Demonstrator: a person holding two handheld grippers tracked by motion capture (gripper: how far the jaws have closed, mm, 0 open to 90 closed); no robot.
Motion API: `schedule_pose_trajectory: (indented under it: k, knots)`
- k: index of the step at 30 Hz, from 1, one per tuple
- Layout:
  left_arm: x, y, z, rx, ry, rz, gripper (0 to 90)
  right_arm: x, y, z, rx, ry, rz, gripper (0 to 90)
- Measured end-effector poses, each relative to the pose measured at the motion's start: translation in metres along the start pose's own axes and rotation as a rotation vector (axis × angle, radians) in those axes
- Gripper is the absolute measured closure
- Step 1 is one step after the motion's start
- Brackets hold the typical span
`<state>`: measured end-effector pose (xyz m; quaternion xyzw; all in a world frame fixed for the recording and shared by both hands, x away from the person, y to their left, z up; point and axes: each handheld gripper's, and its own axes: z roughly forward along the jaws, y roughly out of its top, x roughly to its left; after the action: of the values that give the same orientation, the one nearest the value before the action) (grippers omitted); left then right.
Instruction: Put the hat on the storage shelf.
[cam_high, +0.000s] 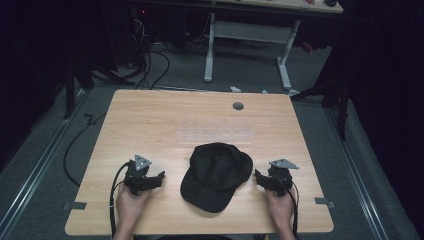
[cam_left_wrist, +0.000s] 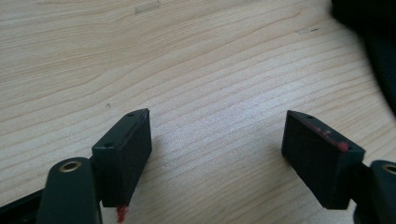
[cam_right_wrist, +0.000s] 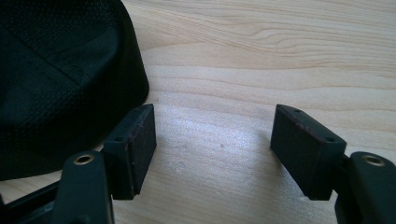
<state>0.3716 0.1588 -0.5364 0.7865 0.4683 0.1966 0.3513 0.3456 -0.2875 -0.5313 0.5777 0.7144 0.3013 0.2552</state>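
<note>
A black baseball cap (cam_high: 217, 175) lies on the wooden table (cam_high: 150, 125), its brim toward the near edge. My left gripper (cam_high: 159, 176) rests on the table a short way left of the cap, jaws apart with bare wood between them (cam_left_wrist: 217, 135); the cap's dark edge (cam_left_wrist: 373, 37) shows at the upper right of the left gripper view. My right gripper (cam_high: 257, 175) sits just right of the cap, open over bare wood (cam_right_wrist: 212, 135). In the right gripper view the cap (cam_right_wrist: 60, 70) lies close beside the left jaw.
A round grey cable port (cam_high: 238, 106) sits near the table's far edge. A pale strip of clear tape (cam_high: 215, 135) lies across the middle of the table. Beyond the table stand a white desk frame (cam_high: 247, 35) and loose cables (cam_high: 150, 65) on the floor.
</note>
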Motion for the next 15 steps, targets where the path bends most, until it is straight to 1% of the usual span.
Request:
schedule_pose_trajectory:
  k: [15]
  knots:
    - [-0.0001, -0.0001, -0.0001, 0.0, 0.0, -0.001, 24.6, -0.001, 0.0002, 0.0, 0.003, 0.004, 0.003, 32.0]
